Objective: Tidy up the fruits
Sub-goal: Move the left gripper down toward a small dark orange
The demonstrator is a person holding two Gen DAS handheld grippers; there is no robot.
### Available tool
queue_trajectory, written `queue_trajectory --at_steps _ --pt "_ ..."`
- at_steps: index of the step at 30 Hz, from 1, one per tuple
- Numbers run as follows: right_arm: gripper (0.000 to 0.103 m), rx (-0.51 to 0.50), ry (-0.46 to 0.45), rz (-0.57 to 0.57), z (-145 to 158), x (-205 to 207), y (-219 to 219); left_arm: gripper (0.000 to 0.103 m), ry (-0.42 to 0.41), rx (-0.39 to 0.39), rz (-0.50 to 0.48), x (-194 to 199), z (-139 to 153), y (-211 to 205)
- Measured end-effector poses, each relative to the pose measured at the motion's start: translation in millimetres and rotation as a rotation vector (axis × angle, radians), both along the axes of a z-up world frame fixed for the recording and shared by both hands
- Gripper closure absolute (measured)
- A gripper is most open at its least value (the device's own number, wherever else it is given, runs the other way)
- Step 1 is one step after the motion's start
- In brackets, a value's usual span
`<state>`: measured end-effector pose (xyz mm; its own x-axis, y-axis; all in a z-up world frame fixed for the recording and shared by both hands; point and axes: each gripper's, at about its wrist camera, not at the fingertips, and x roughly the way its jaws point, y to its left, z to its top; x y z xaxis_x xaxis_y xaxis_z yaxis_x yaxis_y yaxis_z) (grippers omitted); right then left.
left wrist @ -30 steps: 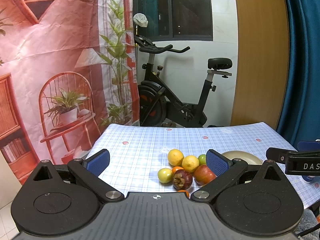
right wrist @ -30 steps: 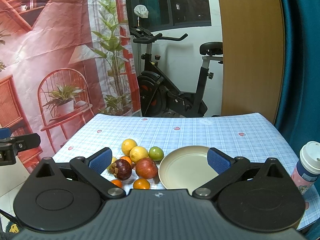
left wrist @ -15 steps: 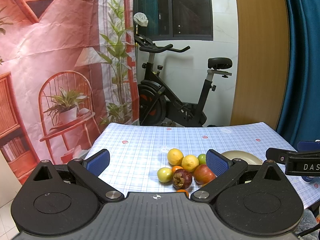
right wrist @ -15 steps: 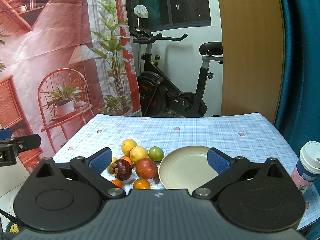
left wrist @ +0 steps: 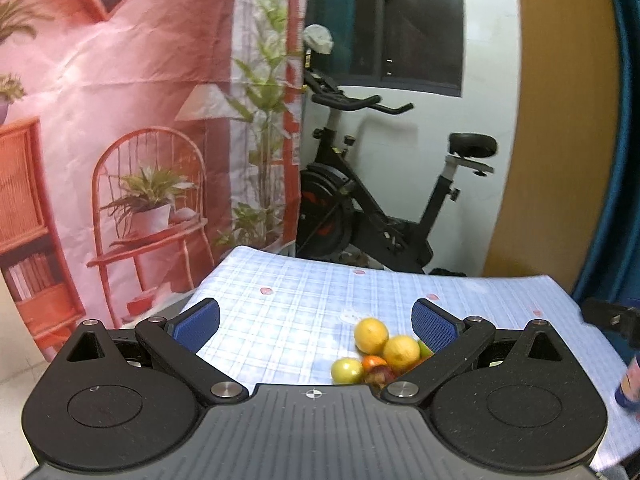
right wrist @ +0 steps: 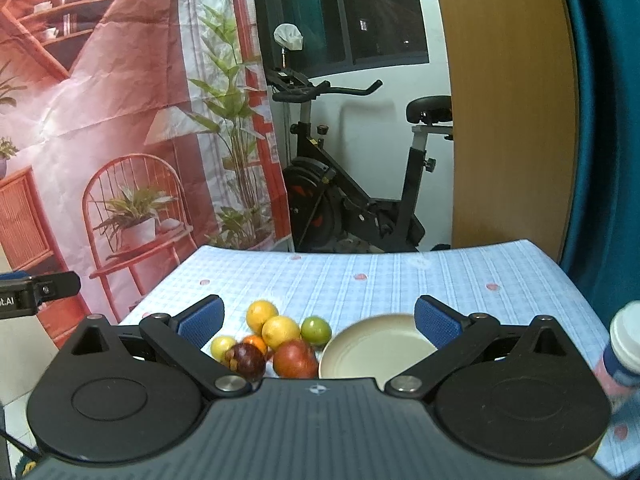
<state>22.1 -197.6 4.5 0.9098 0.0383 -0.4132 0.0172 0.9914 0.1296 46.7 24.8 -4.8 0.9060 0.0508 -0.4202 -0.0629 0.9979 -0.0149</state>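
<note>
**Both grippers held wide open over a cluster of fruit beside an empty plate**

The left gripper (left wrist: 316,322) hovers above the blue-and-white checked tablecloth (left wrist: 288,304), its blue-padded jaws spread far apart with nothing between them. The right gripper (right wrist: 318,320) is likewise released, jaws wide and holding nothing.

The fruit lies in a tight group on the cloth. In the right wrist view, a round yellow-orange citrus fruit (right wrist: 261,315) sits at the far side, with a second yellow citrus fruit (right wrist: 283,332) touching it just nearer. A small green lime (right wrist: 315,330) lies just to their right. Nearer the camera are a dark purple mangosteen (right wrist: 246,361) and a red apple-like fruit (right wrist: 295,360), side by side, with a small orange tangerine (right wrist: 256,343) tucked between the mangosteen and the yellow fruit. A small pale yellow-green round fruit (right wrist: 222,347) lies at the left edge of the group, partly behind the gripper's left finger.

Just right of the fruit sits a round beige plate (right wrist: 372,344), bare, its rim close to the red fruit and the lime; whether they touch cannot be told. A pink-and-blue cup with a white lid (right wrist: 624,350) stands near the table's right edge, blurred.

Behind the table stand a black exercise bike (right wrist: 352,200) and a printed red backdrop of a wire chair and plants (right wrist: 120,120).
</note>
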Motion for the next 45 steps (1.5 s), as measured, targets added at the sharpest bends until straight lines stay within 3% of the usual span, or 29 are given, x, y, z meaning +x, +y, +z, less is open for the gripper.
queue_trajectory --at_steps 6,18,23,27,37,45 --pt "0.000 -0.056 -0.073 -0.015 -6.5 37.7 -7.0 0.002 -0.036 -0.099 -0.024 31.5 -18.5 11.7" --pt "0.000 -0.079 -0.061 -0.010 -90.1 95.1 5.4 0.011 0.040 0.011 -0.072 84.7 -70.5 -4.8" --pt "0.000 -0.029 -0.054 0.031 -108.9 91.5 2.8 0.011 0.046 0.045 -0.077 88.6 -90.8 -8.8" --pt "0.000 -0.108 -0.031 0.034 -119.1 80.5 6.8 0.011 0.098 -0.006 -0.126 91.6 -106.9 -10.4" --pt "0.000 -0.075 0.046 0.141 -138.6 56.8 8.7 0.013 0.097 -0.033 -0.259 71.8 -126.0 -23.1" --pt "0.000 -0.053 0.120 0.173 -145.1 60.2 6.1 0.013 0.201 -0.007 -0.191 82.6 -135.8 -29.5"
